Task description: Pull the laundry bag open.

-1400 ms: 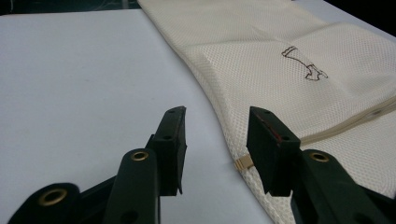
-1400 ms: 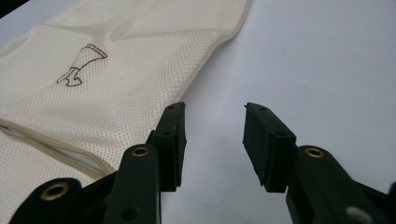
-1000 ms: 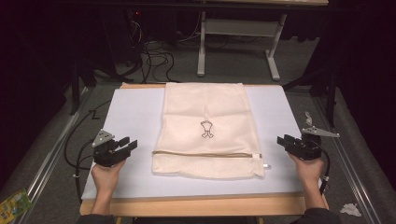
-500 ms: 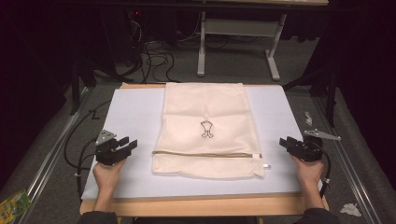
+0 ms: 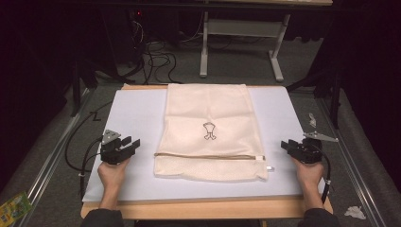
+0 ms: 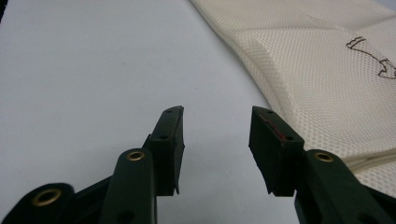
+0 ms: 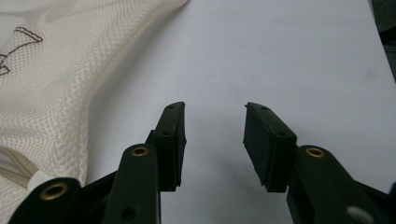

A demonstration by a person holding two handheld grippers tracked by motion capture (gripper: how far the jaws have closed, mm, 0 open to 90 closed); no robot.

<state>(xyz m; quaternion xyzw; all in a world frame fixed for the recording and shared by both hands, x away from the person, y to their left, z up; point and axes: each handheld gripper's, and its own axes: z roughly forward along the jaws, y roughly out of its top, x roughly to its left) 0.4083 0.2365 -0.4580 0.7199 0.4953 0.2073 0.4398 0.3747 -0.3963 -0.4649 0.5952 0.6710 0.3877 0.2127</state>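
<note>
Grippers: left gripper (image 5: 132, 144) and right gripper (image 5: 286, 145) are sitting low at the near end of the table, one on each side of the bag, both pointing inward at it.
Change: both hands are sinking a little toward the mat compared with a second ago; the bag is not shifting at all.
Meaning: looks like the approach stage, probably lining up to take the bag's two near side edges; nothing grabbed yet.
Left jaws: standing apart with nothing between them, bare mat in the gap, bag edge just beside the right-hand jaw in the left gripper view (image 6: 215, 140).
Right jaws: also parted and empty, mesh edge lying off to the left in the right gripper view (image 7: 212, 135).
Mesh laundry bag (image 5: 210, 130): lying flat in the middle of the mat, between the grippers, apart from both.
Bag material: cream open-weave mesh, soft, rectangular, slightly rumpled at the sides.
Zipper (image 5: 208, 157): brownish line running across the near end.
Logo (image 5: 209, 131): small dark outline printed mid-bag.
Mat (image 5: 137, 113): pale, smooth, matte sheet.
Table (image 5: 208, 208): wooden edge showing at the near side.
</note>
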